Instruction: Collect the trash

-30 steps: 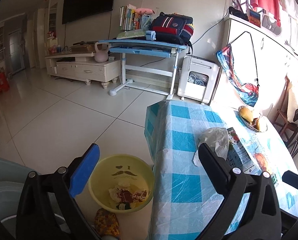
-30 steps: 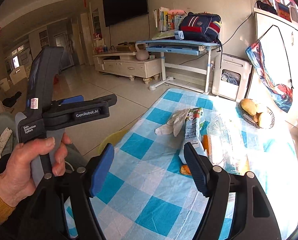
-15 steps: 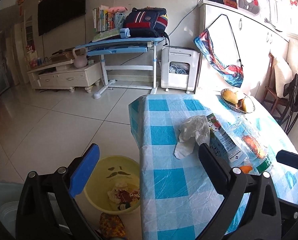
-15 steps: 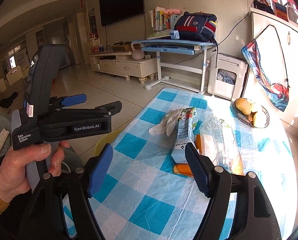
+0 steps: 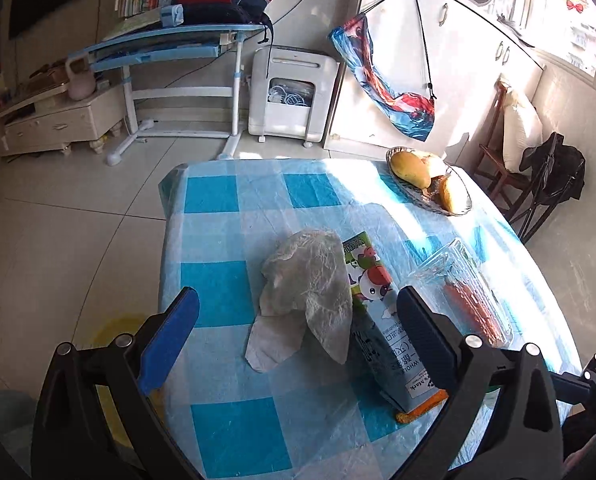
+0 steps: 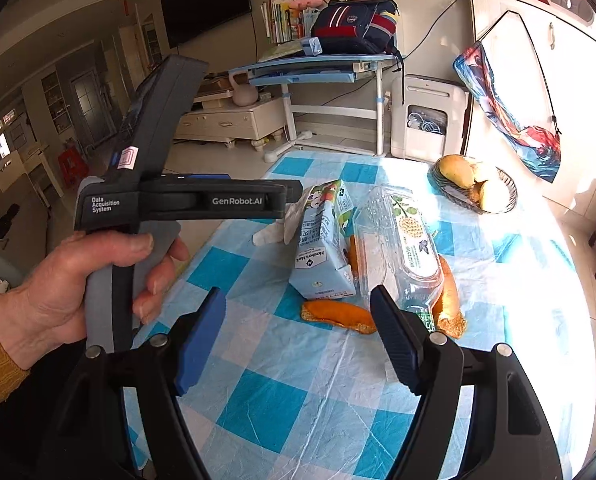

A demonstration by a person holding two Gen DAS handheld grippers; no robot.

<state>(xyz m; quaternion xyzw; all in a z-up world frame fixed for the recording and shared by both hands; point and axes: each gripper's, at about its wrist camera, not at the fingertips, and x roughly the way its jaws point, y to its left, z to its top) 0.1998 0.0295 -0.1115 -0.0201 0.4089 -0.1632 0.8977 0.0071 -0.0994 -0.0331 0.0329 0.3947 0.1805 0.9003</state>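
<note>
A crumpled white plastic bag lies on the blue checked table, leaning on a milk carton on its side. My left gripper is open and empty, just above and before the bag. In the right wrist view the carton, a clear plastic food box and orange peels lie ahead. My right gripper is open and empty, short of the peel. The left gripper's body shows at the left there.
A wire basket with mangoes stands at the table's far right. A yellow bin sits on the floor left of the table, mostly hidden. A blue desk, a white appliance and chairs stand beyond.
My left gripper has swung right from over the yellow bin to over the table, now facing the plastic bag. My right gripper has moved forward toward the carton and peels.
</note>
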